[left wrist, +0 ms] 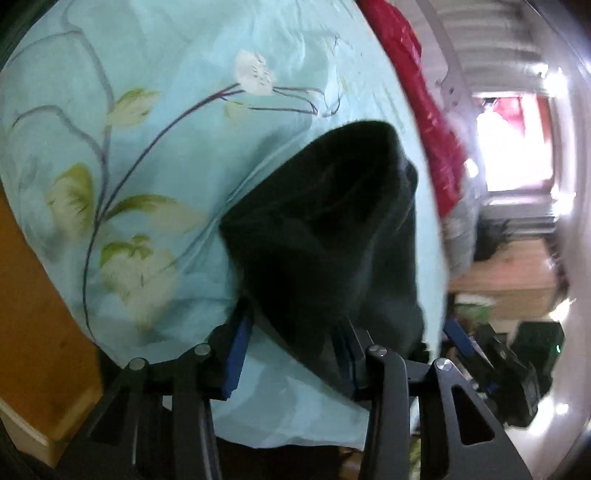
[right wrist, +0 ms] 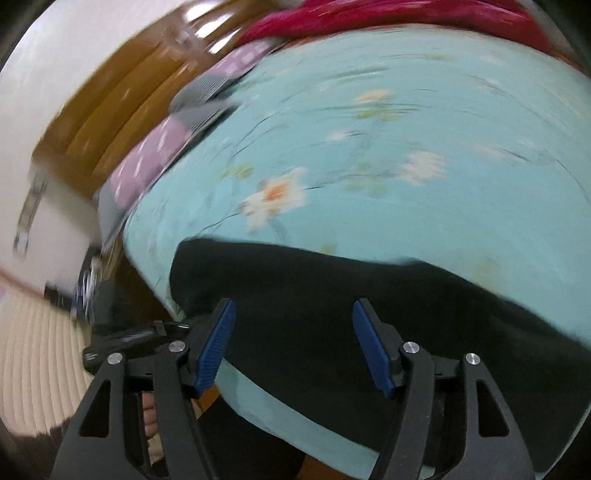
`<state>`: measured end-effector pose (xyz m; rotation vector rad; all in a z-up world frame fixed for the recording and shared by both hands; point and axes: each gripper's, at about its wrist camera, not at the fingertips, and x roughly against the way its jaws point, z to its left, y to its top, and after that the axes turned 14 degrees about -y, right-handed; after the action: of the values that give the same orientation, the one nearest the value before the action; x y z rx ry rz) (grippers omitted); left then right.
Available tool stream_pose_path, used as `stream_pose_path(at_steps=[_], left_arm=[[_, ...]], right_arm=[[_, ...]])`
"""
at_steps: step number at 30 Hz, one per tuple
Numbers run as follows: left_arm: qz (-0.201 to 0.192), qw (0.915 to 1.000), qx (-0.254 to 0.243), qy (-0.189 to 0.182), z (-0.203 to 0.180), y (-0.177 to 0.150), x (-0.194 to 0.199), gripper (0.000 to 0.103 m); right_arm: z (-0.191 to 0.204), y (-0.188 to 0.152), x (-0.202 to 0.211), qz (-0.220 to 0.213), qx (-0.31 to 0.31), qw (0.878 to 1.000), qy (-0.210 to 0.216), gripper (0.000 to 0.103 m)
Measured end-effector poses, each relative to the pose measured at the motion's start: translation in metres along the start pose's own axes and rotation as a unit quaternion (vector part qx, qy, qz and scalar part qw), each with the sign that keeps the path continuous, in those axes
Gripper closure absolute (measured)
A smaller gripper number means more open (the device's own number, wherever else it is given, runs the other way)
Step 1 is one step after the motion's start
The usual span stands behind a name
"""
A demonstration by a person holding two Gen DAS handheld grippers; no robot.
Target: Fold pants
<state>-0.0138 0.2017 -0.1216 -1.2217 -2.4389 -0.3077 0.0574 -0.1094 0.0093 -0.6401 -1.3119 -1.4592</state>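
The dark pants [left wrist: 332,229] lie bunched on a light blue flowered bed sheet [left wrist: 166,147]. In the left wrist view my left gripper [left wrist: 295,332] has the bunch between its blue pads. The cloth fills the gap and drapes over the right finger, rising in a hump beyond the tips. In the right wrist view, which is blurred, the pants [right wrist: 332,295] spread flat along the near edge of the sheet [right wrist: 406,147]. My right gripper [right wrist: 291,314] hovers over them with its jaws wide apart and nothing pressed between the pads.
A red blanket [left wrist: 424,110] [right wrist: 369,14] lies along the far side of the bed. A lilac and grey pillow [right wrist: 155,155] rests against a wooden headboard [right wrist: 122,96]. The wooden bed frame [left wrist: 33,295] borders the sheet. Wooden floor [left wrist: 509,273] with clutter lies beyond.
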Motion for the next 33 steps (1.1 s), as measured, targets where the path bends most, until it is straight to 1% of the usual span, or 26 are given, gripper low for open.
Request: stream_pose_path(at_steps=[1,2,4,8,10,11,13,15,16,17,18,19,20,22,23,25,26,28,30,31,32,33], left_arm=[[0.005,1.0,-0.005,-0.004,-0.001,0.0,0.003,0.058],[0.009,0.9999,-0.009,-0.006,-0.002,0.0,0.006,0.054],[0.01,0.9998,-0.014,-0.012,-0.003,0.0,0.012,0.045],[0.006,0.9996,-0.014,-0.022,0.001,0.006,0.02,0.04],[0.009,0.9996,-0.003,-0.026,0.005,0.016,0.015,0.04],[0.011,0.9996,-0.001,-0.027,0.002,0.013,0.013,0.04],[0.012,0.9994,-0.007,-0.031,-0.001,0.015,0.004,0.04],[0.008,0.9993,-0.013,-0.034,-0.001,0.015,0.0,0.042],[0.005,0.9991,-0.013,-0.041,0.001,0.016,-0.001,0.047],[0.001,0.9989,-0.012,-0.045,0.004,0.017,0.001,0.061],[0.0,0.9989,-0.01,-0.046,0.008,0.017,0.001,0.067],[0.001,0.9986,-0.006,-0.052,0.011,0.014,-0.003,0.073],[0.001,0.998,0.0,-0.063,0.015,0.014,-0.002,0.077],[0.004,0.9976,-0.003,-0.069,0.015,0.014,-0.002,0.082],[0.004,0.9976,-0.013,-0.067,0.01,0.012,-0.002,0.085],[0.005,0.9967,-0.041,-0.069,-0.004,0.011,0.002,0.09],[0.006,0.9962,-0.055,-0.068,-0.013,0.01,0.005,0.09],[0.004,0.9939,-0.091,-0.063,-0.036,0.008,0.01,0.091],[0.002,0.9887,-0.139,-0.055,-0.063,0.001,0.016,0.091],[0.003,0.9832,-0.176,-0.047,-0.082,-0.005,0.018,0.091],[0.005,0.9755,-0.216,-0.04,-0.103,-0.013,0.019,0.09],[0.007,0.9705,-0.238,-0.038,-0.117,-0.018,0.016,0.09]], right_arm=[[0.013,0.008,-0.007,0.006,0.022,1.0,0.002,0.035],[0.029,0.018,-0.016,0.016,0.053,0.998,0.004,0.034],[0.049,0.032,-0.033,0.029,0.092,0.995,0.001,0.033],[0.091,0.057,-0.071,0.054,0.169,0.984,-0.024,0.033],[0.11,0.065,-0.092,0.079,0.207,0.975,-0.027,0.033],[0.121,0.067,-0.103,0.092,0.231,0.968,-0.031,0.032],[0.143,0.067,-0.124,0.11,0.286,0.951,-0.044,0.032],[0.16,0.064,-0.138,0.116,0.331,0.935,-0.041,0.033],[0.167,0.062,-0.143,0.115,0.352,0.928,-0.042,0.033],[0.173,0.06,-0.148,0.117,0.368,0.921,-0.041,0.035],[0.179,0.058,-0.152,0.119,0.38,0.916,-0.04,0.05],[0.183,0.056,-0.155,0.124,0.388,0.913,-0.031,0.057],[0.186,0.054,-0.154,0.123,0.393,0.911,-0.028,0.058],[0.185,0.052,-0.147,0.113,0.396,0.911,-0.025,0.066],[0.182,0.053,-0.143,0.109,0.389,0.914,-0.021,0.07],[0.171,0.056,-0.128,0.102,0.361,0.927,-0.003,0.071],[0.166,0.056,-0.116,0.09,0.348,0.933,0.008,0.072],[0.161,0.056,-0.097,0.073,0.329,0.941,0.024,0.072],[0.147,0.056,-0.07,0.05,0.302,0.951,0.044,0.072],[0.139,0.056,-0.057,0.038,0.287,0.956,0.053,0.072],[0.128,0.056,-0.041,0.025,0.271,0.96,0.065,0.072],[0.116,0.056,-0.025,0.012,0.254,0.964,0.074,0.072]])
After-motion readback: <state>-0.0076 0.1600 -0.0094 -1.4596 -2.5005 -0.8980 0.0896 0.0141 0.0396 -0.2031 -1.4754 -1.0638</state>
